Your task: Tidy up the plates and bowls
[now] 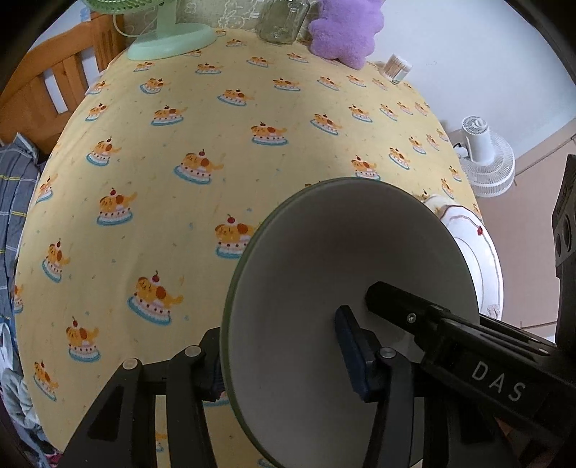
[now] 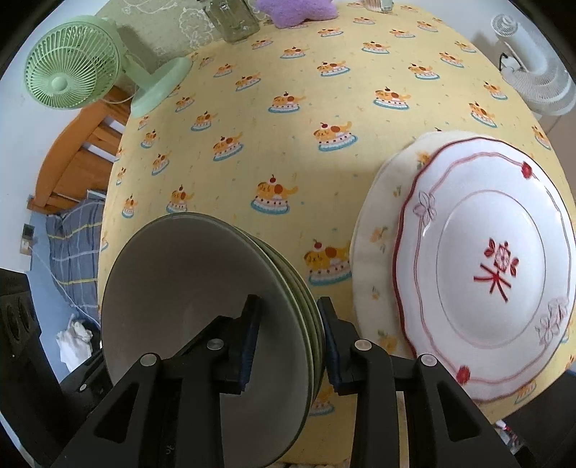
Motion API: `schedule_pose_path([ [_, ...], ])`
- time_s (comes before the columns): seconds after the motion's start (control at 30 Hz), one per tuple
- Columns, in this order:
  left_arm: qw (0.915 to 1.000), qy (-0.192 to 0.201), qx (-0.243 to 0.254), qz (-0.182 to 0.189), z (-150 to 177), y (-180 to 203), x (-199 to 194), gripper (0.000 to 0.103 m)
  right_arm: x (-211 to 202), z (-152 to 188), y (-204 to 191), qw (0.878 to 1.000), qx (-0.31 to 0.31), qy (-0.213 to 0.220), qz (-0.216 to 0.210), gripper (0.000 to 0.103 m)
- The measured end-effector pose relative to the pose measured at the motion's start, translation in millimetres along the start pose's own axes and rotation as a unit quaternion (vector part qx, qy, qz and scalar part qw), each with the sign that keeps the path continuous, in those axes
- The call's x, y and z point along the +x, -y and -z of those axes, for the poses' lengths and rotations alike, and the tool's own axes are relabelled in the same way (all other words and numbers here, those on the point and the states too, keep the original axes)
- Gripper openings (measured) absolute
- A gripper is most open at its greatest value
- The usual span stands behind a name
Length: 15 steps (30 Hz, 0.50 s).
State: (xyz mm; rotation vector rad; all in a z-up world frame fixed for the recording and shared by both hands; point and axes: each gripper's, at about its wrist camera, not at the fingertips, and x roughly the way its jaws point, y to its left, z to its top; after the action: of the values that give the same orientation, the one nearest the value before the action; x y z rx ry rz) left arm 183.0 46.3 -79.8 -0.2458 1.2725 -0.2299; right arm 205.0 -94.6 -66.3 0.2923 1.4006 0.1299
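- Right gripper [image 2: 288, 334] clamps the rim of the stacked grey bowls [image 2: 201, 306].
- Left gripper [image 1: 280, 356] pinches the same stack's rim.
- Patterned plates [image 2: 486, 259] sit just beside, on the tablecloth [image 2: 288, 144].

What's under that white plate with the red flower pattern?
The white scalloped plate with the red flower pattern rests on a larger cream plate with small yellow flowers, offset toward its right. Only the cream plate's left rim shows; anything beneath is hidden.

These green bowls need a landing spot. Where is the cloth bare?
Bare: the cloth's middle, between the green fan, the jar and the plates. Crowded: the near right, where the plates lie beside the bowls that both grippers hold.
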Motion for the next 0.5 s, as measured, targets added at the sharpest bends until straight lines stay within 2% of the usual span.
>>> schedule_pose_path([
  [0.3,0.9988,0.021,0.038,0.022,5,7,-27,0.051,-31,18,-10,0.999,0.024,0.041,0.014,0.036],
  [0.5,0.9972,0.043,0.058,0.018,5,19,-37,0.051,-50,24,-6,0.997,0.028,0.065,0.01,0.036],
])
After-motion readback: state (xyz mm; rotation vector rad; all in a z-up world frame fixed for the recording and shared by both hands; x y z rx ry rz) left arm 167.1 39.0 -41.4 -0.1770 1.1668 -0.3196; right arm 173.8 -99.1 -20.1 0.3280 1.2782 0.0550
